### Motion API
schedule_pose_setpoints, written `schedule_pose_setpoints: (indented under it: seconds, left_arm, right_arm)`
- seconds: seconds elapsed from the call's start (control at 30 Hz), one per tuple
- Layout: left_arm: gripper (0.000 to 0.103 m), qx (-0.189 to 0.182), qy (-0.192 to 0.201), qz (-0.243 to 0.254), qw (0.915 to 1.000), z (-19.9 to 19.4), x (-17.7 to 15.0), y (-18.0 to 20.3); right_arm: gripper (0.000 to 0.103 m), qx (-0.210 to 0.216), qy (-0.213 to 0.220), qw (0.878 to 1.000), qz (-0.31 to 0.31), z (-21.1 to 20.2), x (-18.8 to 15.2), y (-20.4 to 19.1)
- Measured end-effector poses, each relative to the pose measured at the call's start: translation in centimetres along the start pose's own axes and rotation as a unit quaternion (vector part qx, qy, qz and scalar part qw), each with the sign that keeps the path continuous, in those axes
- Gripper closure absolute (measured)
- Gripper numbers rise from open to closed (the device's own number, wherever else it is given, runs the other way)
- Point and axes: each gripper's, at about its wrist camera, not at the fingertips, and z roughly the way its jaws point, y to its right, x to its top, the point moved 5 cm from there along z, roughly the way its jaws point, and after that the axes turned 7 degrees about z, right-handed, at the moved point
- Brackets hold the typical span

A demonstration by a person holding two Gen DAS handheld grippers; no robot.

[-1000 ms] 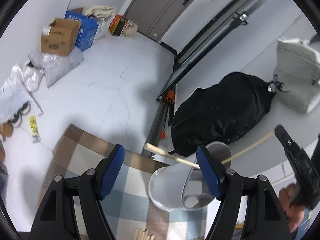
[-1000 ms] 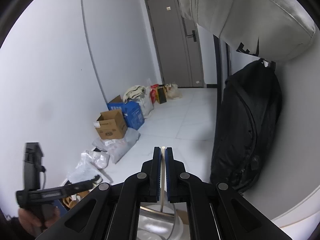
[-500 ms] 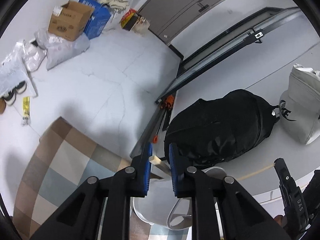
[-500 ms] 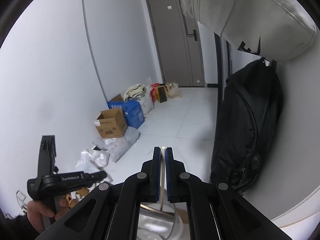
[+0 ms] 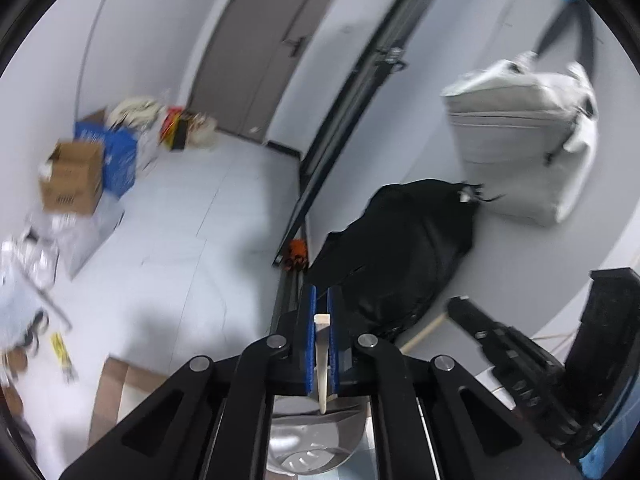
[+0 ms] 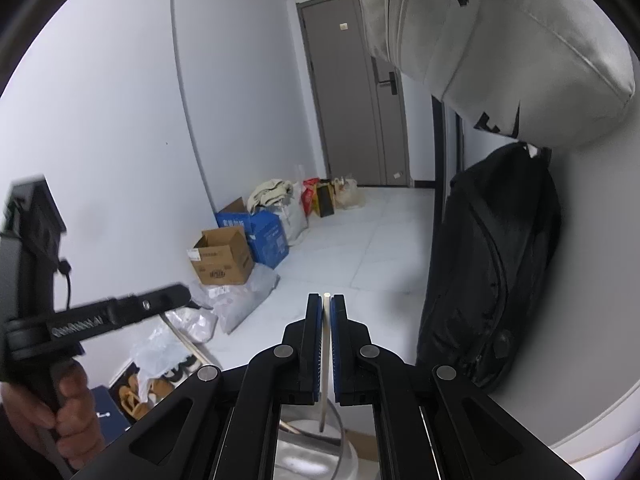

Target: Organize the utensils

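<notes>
Left gripper newly around squared wooden chopstick

White walls, pale tiled floor, grey door.

left view motion-blurred | metal cup cut by bottom edge | chopstick lower end hidden

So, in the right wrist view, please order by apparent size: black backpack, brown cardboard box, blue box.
1. black backpack, clearly largest.
2. brown cardboard box.
3. blue box, partly hidden by the brown one and farther away, so this last ranking is unsure.
</notes>
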Motion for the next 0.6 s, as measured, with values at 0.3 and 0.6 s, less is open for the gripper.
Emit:
schedule_pose_setpoints:
  seconds: [0.3, 0.6]
  left_arm:
    - [0.102, -0.004, 0.001, 0.073, 0.9973, 0.0, 2.2, 2.9]
    - [0.102, 0.018, -0.011, 0.144, 0.9894, 1.7, 1.4, 4.1]
  right_arm:
    - [0.100, -0.002, 0.005, 1.000, 0.007, -0.5, 0.4, 0.6]
    - [0.100, 0.003, 0.011, 1.000, 0.006, -0.6, 0.7, 0.9]
